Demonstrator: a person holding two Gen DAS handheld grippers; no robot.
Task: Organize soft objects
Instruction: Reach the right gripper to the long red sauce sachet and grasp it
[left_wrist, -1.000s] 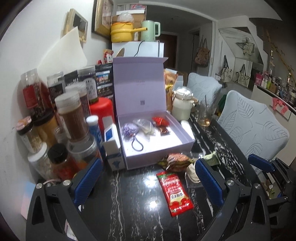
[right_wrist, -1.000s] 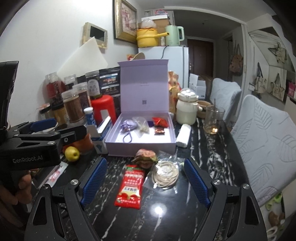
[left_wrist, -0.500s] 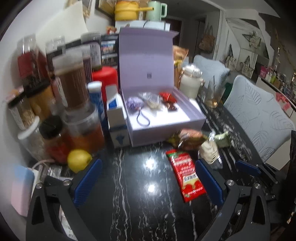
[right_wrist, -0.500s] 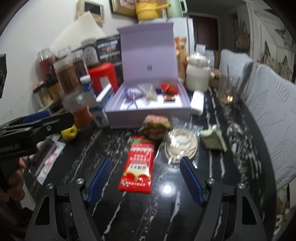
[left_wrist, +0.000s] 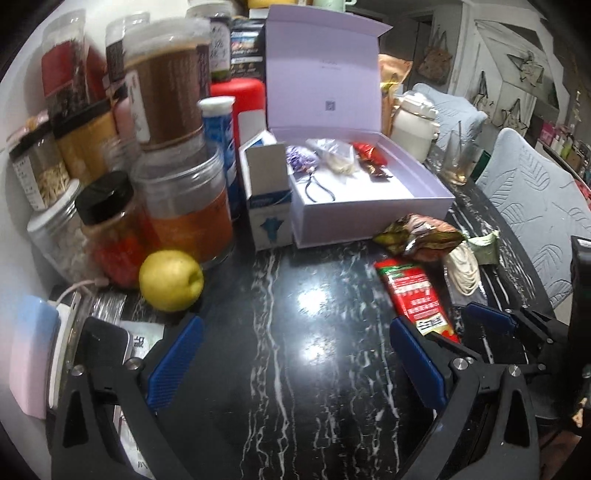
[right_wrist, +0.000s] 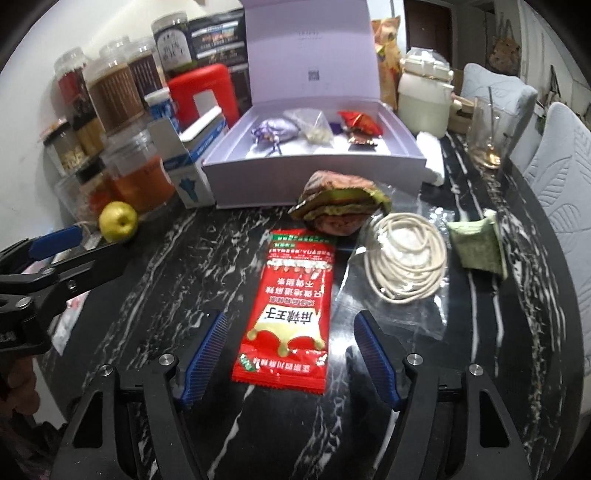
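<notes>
Black marbled worktop (right_wrist: 184, 258) carries the red sachet (right_wrist: 291, 306), lengthwise between the right gripper's (right_wrist: 290, 360) open, empty jaws; left gripper (left_wrist: 295, 365) is held open aside.

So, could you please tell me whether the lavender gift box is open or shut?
Open: the lavender gift box has its hinged lid standing upright behind the tray, with a purple pouch visible inside.

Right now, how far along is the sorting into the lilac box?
Done: a purple pouch, a clear bag and red packets lie in the box. In hand: nothing; the open right gripper straddles the red sachet. Left: that sachet, the brown pack, cord bag, green pouch.
</notes>
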